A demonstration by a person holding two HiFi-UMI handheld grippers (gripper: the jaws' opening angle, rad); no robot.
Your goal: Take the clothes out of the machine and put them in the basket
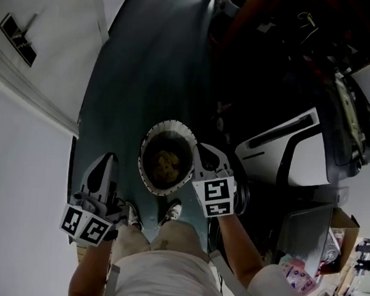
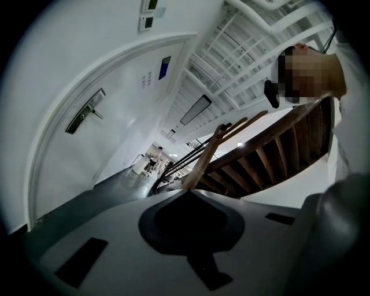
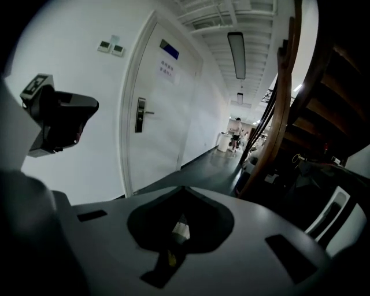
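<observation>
Grey left tongs (image 1: pixel 109 159) are clenched, tips pressed together. Just to their right, between both tongs and lower down, stands the white-rimmed basket (image 1: pixel 167 125) with yellowish clothes (image 1: pixel 165 165) inside. Over its right rim the right tongs (image 1: pixel 205 151) are likewise clenched; the white machine (image 1: pixel 281 142) lies to their right.

Corridor of an institutional building. Signed white door (image 3: pixel 156 115) stood left of the right gripper (image 3: pixel 182 191), wooden staircase (image 3: pixel 283 115) to its right; strip ceiling light (image 3: pixel 236 55) and dark floor (image 3: pixel 217 165) ran ahead.
</observation>
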